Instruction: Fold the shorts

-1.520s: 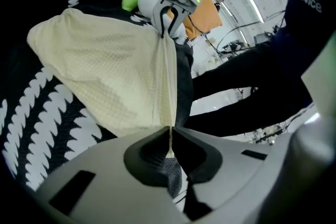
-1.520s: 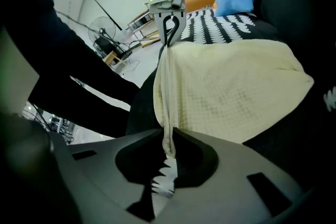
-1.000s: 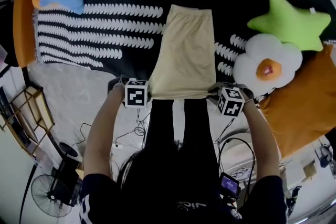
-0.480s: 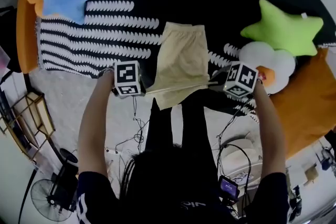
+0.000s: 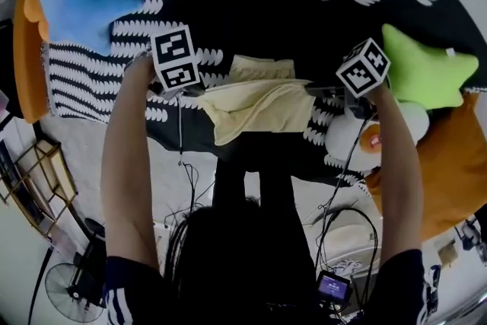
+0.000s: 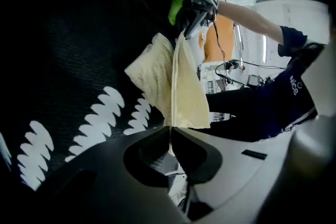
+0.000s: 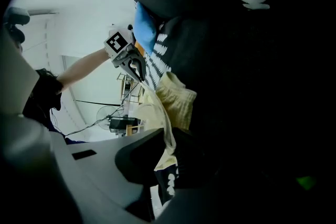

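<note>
Both hem corners have travelled up toward the waistband; left gripper (image 5: pixel 190 90) is clamped on one corner of the shorts (image 5: pixel 255 106), right gripper (image 5: pixel 313 90) on the other; slack between could sag, landing the fold crooked on the blanket (image 5: pixel 251 11)

The raised fold of the pale yellow fabric shorts (image 5: pixel 255 106) covers most of the garment beneath it. Only a strip of waistband (image 5: pixel 262 68) shows above the fold. The person's right forearm (image 5: pixel 396 156) crosses the white fried-egg plush cushion (image 5: pixel 346 144) and hides part of it. The large orange cushion (image 5: pixel 449 164) runs off the head view's right edge. The right half of the right gripper view is too dark to read.
</note>
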Demonstrator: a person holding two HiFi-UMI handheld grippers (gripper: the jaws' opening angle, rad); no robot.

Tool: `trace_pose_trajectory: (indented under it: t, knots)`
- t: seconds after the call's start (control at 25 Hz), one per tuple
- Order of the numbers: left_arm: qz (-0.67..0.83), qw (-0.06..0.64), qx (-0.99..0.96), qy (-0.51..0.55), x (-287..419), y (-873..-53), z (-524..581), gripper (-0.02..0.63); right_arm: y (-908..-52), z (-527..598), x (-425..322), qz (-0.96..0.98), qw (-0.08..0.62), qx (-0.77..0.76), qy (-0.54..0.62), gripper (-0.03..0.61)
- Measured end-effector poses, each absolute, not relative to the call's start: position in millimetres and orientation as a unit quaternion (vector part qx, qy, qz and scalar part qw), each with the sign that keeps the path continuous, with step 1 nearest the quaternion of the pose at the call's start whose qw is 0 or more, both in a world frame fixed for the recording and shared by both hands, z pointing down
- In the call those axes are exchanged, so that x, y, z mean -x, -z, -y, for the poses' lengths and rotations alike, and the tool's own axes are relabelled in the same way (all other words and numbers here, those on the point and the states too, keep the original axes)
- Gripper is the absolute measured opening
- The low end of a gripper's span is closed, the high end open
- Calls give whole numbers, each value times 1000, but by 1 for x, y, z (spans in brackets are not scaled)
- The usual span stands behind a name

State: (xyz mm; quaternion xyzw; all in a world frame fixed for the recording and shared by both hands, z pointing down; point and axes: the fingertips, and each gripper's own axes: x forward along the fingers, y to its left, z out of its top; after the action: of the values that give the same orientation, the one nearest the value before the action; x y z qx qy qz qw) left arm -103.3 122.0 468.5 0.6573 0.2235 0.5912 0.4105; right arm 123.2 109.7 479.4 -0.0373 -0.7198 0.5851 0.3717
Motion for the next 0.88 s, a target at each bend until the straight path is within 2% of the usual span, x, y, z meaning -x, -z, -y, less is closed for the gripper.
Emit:
trace_pose_trajectory:
  t: [0.2, 0.28, 0.4, 0.52, 0.6, 0.68, 0.8, 0.88]
  knots:
    - [-159, 423, -684, -572, 106, -488, -95, 17, -501, -91, -123, 738, 359, 3, -572, 55]
    - [-122, 435, -695, -560, 103, -496, -85, 17, -512, -81, -128, 740, 374, -19, -559, 58]
    - [-42, 450, -702, -551, 101, -517, -71, 18, -528, -74, -133, 734, 409, -43, -540, 121]
    - [28, 448, -719, -530, 111, -529, -61, 18, -531, -70, -140, 735, 409, -51, -539, 139]
    - [72, 453, -730, -506, 126, -527, -55, 55, -532, -63, -147, 742, 394, -77, -537, 176]
    - [120, 467, -740, -469, 143, -517, -49, 165, -531, -52, -155, 751, 378, -120, -528, 224]
    - [154, 477, -765, -406, 155, -492, -51, 172, -522, -40, -161, 766, 364, -172, -502, 249]
    - [125, 478, -775, -394, 153, -481, -76, 170, -512, -43, -157, 770, 357, -183, -496, 242]
